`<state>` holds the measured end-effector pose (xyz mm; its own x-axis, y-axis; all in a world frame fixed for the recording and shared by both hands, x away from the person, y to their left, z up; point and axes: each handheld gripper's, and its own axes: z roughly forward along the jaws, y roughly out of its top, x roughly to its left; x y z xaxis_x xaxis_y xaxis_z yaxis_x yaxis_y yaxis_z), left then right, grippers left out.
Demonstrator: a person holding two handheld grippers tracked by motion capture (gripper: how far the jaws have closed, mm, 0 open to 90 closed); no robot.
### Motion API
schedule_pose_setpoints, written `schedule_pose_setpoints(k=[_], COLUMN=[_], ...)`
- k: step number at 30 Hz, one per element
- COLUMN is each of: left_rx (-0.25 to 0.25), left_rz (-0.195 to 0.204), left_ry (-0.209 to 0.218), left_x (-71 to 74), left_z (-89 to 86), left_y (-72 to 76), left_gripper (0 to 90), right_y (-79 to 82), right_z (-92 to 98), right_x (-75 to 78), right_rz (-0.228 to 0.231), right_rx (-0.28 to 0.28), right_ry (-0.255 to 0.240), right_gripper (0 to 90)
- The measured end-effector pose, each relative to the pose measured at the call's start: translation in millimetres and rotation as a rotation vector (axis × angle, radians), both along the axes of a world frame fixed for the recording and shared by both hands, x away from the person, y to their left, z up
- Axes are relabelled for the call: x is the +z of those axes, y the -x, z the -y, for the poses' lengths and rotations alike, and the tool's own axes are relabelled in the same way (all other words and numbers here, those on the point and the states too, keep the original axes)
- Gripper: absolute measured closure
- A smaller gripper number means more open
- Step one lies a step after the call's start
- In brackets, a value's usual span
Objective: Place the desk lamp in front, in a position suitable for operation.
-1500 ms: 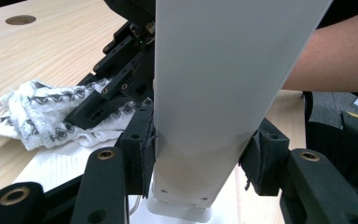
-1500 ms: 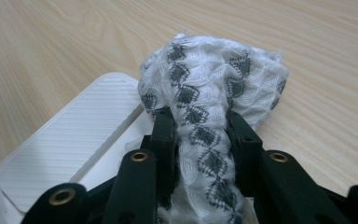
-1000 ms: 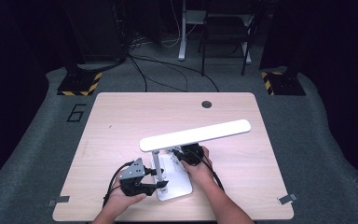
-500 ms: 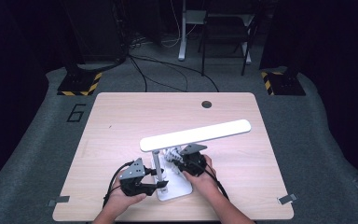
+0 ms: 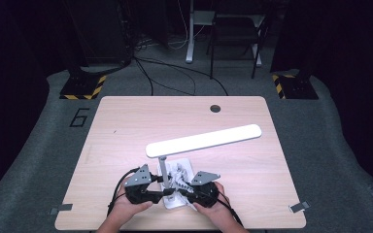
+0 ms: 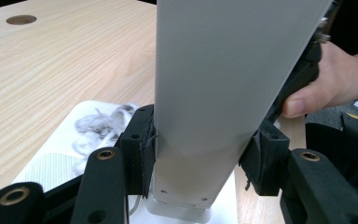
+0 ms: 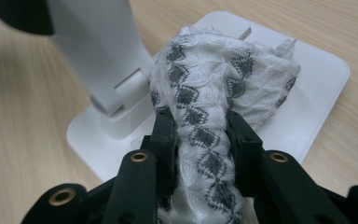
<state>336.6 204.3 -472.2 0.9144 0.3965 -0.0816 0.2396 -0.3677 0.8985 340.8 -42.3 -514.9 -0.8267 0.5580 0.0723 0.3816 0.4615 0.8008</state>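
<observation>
Left gripper [image 5: 162,194] is clamping the lamp [image 5: 204,141] post, fingers [image 6: 137,154] pressing both flat sides low down, just above the base [image 7: 317,84]. Right gripper [image 5: 187,192] is clamping a bunched cloth [image 7: 214,93], fingers [image 7: 165,135] squeezing its gathered neck, the wad resting on the base beside the post. Lamp is standing near the table's [image 5: 126,126] front edge, about mid-width; its head is reaching out toward the right edge.

Risks, as I judge them:
- Cloth wad is sitting right against the post hinge; a sideways wipe could be snagging there and dragging the lamp.
- Base is close to the front edge, so a pull toward the person could be sliding it off.
- Long head is making the lamp top-heavy; if the left grip is slipping on the smooth post, the lamp could be tipping.
- Loose cloth folds could be working out of the right grip.

Count: one lamp, one cloth, two grippers, one table, one hole [image 5: 215,108] near the back edge.
</observation>
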Motion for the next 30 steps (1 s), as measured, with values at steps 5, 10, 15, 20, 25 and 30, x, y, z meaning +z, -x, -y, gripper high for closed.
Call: schedule_pose_setpoints(k=[5,10,15,20,25,30], left_rx=[0.001,-0.005,-0.013,-0.008,-0.005,-0.004], left_rz=[0.001,0.0,-0.003,0.001,0.003,0.002], left_ry=[0.001,0.001,-0.001,0.0,0.003,0.001], left_x=[-0.1,0.0,0.2,0.0,-0.2,-0.1], left_z=[-0.2,-0.6,-0.9,-0.6,-0.4,-0.6], left_y=[-0.1,-0.6,-1.1,-0.9,-0.6,-0.5], left_gripper=[51.0,51.0,51.0,51.0,51.0,51.0], right_y=[5.8,4.7,5.4,5.2,4.8,5.9], right_z=[11.1,23.5,21.2,16.4,18.2,26.1], right_x=[1.2,0.9,1.1,1.1,5.8,16.6], right_rz=[-0.007,0.0,0.002,0.004,-0.008,0.042], right_rx=[0.023,0.004,0.0,-0.007,-0.025,-0.042], right_ry=[0.015,0.016,-0.005,-0.031,-0.083,-0.094], right_gripper=[68.6,68.1,59.0,49.3,39.8,37.8])
